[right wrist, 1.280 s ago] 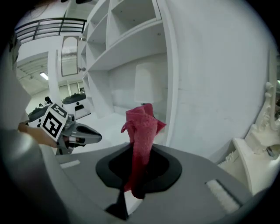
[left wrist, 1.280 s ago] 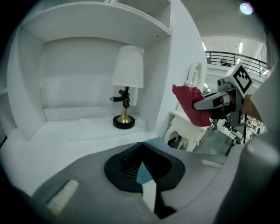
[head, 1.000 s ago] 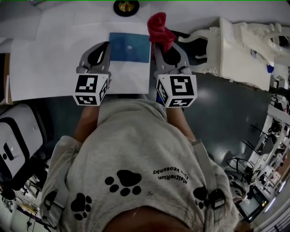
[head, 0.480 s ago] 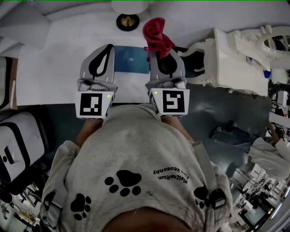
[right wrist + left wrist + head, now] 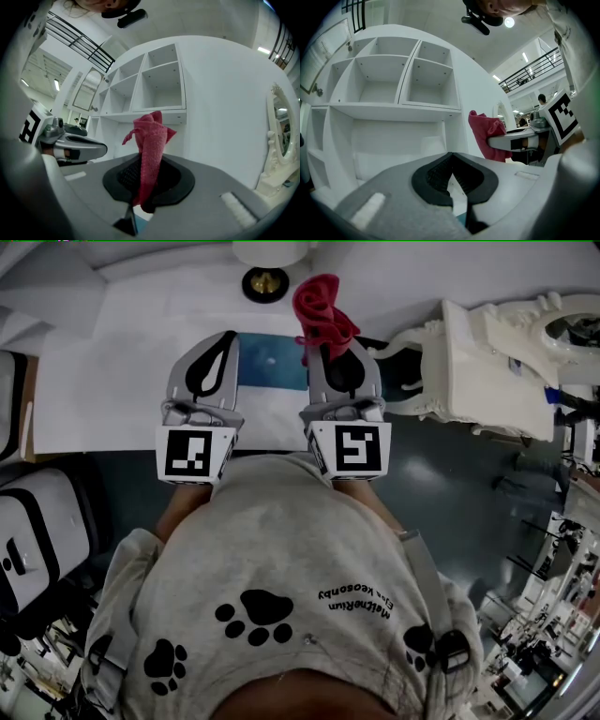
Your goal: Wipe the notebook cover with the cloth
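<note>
We are at the point of bringing the cloth to the cover. The wipe itself does not look to be under way, as far as we can judge. The notebook [image 5: 272, 362] lies flat near the middle of the white table [image 5: 112, 381], its blue cover showing between our two grippers. It sits well in from the table's far edge, where a small round black and brass thing [image 5: 265, 282] stands.

The right gripper [image 5: 330, 345] is by the notebook's right edge, with its jaws closed tight on the red cloth [image 5: 319, 306]. In the right gripper view the cloth [image 5: 150, 140] is pinched low between the black pads. Most of it stands up in a bunched plume above the jaws, pointing toward the white shelves [image 5: 154, 84]. It does not hang down onto the cover. The gripper looks level and raised, and we cannot see cloth touching the notebook in any view.

The left gripper [image 5: 228, 336] is by the notebook's left edge. Its jaws are brought together at the tips with nothing between them, and only the table shows through the slit below.

The next move, as we read it, calls for tipping the right gripper forward and down. That would lay the loose part of the cloth on the blue cover, ready to be drawn across it. The left gripper could press on a corner of the notebook to stop it sliding on the table.
</note>
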A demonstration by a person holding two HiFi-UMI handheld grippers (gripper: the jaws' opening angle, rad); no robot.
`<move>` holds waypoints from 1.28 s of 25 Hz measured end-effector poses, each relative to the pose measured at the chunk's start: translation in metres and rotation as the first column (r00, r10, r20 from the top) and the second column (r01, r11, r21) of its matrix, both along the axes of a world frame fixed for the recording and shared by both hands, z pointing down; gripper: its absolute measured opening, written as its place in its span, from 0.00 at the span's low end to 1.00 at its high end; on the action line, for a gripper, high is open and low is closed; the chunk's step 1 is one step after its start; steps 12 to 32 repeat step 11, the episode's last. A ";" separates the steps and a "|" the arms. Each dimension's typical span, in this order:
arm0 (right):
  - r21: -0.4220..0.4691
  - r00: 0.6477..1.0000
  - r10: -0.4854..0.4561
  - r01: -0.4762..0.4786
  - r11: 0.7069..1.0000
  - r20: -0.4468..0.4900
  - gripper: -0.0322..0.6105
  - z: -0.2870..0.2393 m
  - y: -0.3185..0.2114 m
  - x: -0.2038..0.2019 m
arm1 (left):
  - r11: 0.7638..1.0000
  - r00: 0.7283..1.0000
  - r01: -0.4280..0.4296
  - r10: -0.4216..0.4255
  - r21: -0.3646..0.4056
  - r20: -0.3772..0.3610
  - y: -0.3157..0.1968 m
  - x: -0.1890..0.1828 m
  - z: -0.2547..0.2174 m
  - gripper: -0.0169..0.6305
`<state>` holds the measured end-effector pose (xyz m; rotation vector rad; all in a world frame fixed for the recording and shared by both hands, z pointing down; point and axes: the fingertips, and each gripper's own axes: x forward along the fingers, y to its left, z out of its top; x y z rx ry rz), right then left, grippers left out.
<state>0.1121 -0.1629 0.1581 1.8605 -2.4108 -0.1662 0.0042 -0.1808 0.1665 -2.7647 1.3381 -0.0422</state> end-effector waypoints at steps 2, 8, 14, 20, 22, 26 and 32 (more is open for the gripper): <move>0.002 1.000 -0.006 0.006 1.000 0.003 0.12 0.000 0.000 0.000 | 1.000 1.000 0.001 -0.001 0.002 0.003 0.001 0.000 0.000 0.02; 0.012 1.000 -0.014 0.014 1.000 0.011 0.12 -0.003 0.004 -0.001 | 1.000 1.000 0.006 -0.006 0.004 0.007 0.006 0.001 -0.001 0.02; 0.020 1.000 -0.025 0.025 0.999 0.010 0.12 -0.003 0.007 -0.001 | 1.000 1.000 0.008 -0.008 0.004 0.008 0.009 0.001 0.000 0.02; 0.020 1.000 -0.025 0.025 0.999 0.010 0.12 -0.003 0.007 -0.001 | 1.000 1.000 0.008 -0.008 0.004 0.008 0.009 0.001 0.000 0.02; 0.020 1.000 -0.025 0.025 0.999 0.010 0.12 -0.003 0.007 -0.001 | 1.000 1.000 0.008 -0.008 0.004 0.008 0.009 0.001 0.000 0.02; 0.020 1.000 -0.025 0.025 0.999 0.010 0.12 -0.003 0.007 -0.001 | 1.000 1.000 0.008 -0.008 0.004 0.008 0.009 0.001 0.000 0.02; 0.020 1.000 -0.025 0.025 0.999 0.010 0.12 -0.003 0.007 -0.001 | 1.000 1.000 0.008 -0.008 0.004 0.008 0.009 0.001 0.000 0.02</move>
